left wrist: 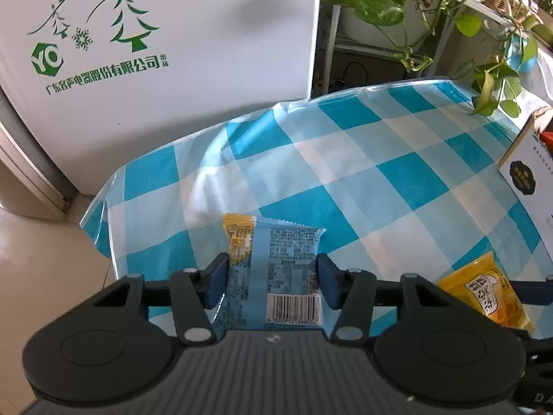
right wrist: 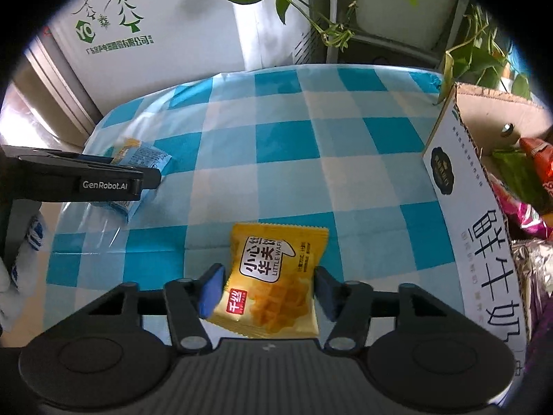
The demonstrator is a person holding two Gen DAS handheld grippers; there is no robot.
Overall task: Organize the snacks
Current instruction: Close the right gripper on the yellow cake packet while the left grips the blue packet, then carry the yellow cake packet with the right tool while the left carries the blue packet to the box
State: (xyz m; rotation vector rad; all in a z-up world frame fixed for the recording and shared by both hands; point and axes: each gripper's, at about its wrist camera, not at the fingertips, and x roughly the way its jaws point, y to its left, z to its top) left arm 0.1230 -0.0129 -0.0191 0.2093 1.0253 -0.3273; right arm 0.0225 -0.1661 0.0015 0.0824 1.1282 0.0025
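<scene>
- Your left gripper (left wrist: 273,282) has its blue pads (left wrist: 217,278) pressed against both sides of a pale blue snack packet (left wrist: 276,269), barcode side up; it is clamped on that packet.
- A second, yellow-ended packet (left wrist: 236,238) lies partly under the blue one on its left; you cannot tell whether the pads also catch it.
- This pair sits close to the table's left edge, where the blue-and-white checked cloth (left wrist: 345,159) hangs over the rim toward the floor (left wrist: 41,259).
- Your right gripper (right wrist: 268,292) is closed on a yellow waffle packet (right wrist: 276,276), pads touching its left and right sides, printed face up.
- That packet is near the front edge of the table, about midway along it.
- From the right wrist view, your left gripper (right wrist: 114,176) appears at the far left over the blue packet (right wrist: 145,159), well apart from the yellow one.
- The cardboard box (right wrist: 459,186) stands along the table's right edge, its white printed wall facing the packets; inside it lie wrapped snacks (right wrist: 532,186) in red, green and purple.
- Between the yellow packet and the box wall the cloth is bare, and so is the whole middle and back of the table.
- Behind the back edge stands a white appliance (left wrist: 172,52) with green tree print; plant leaves (left wrist: 497,83) hang over the back right corner.
</scene>
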